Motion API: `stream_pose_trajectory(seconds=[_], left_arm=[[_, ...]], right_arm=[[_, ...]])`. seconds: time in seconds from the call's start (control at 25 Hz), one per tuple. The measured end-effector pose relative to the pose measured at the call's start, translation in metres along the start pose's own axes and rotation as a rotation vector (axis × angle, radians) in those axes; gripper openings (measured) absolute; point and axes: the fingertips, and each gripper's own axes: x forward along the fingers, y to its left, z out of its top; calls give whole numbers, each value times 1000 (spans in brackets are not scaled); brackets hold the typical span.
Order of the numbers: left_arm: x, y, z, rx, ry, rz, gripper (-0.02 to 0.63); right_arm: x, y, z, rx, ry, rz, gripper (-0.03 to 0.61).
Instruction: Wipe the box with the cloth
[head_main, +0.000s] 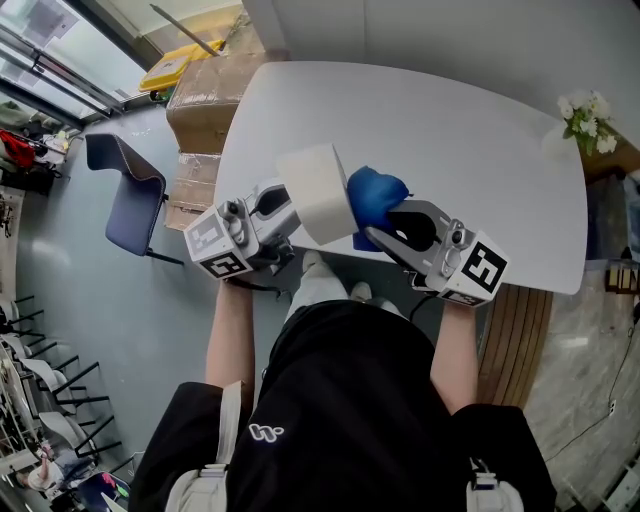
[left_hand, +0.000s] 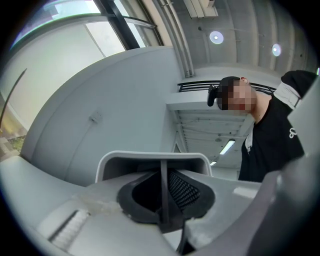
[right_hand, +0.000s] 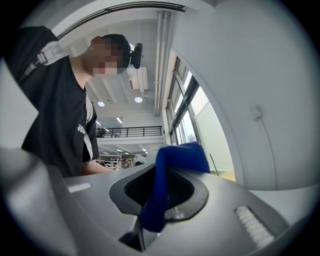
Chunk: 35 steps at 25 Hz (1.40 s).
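In the head view a white box is held up in the air above the near edge of the white table. My left gripper is shut on it. In the left gripper view the jaws pinch a thin wall of the box, and the left gripper points upward. A blue cloth touches the box's right side, with my right gripper shut on it. In the right gripper view the cloth hangs bunched out of the right gripper.
A blue chair and stacked cardboard boxes stand on the floor left of the table. White flowers sit at the table's far right corner. A wooden bench lies by the right edge.
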Motion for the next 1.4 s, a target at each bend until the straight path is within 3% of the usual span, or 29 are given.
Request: stream_pose_trajectory(seconds=[0.28,0.6,1.04,1.4], left_arm=[[-2,10,-18,30,85,66,49],[-1,8,-46,83,236,75,49],[6,23,-108,204,610,97,49],[8,52,-170,284,922,67,49]], right_arm=[[-2,4,8,20,-50,30,52],[-7,-3,15,45,-108,-26,54],[-42,-38,24,76,-214,-239,54],[-60,-59,7,53,-146,-432,54]])
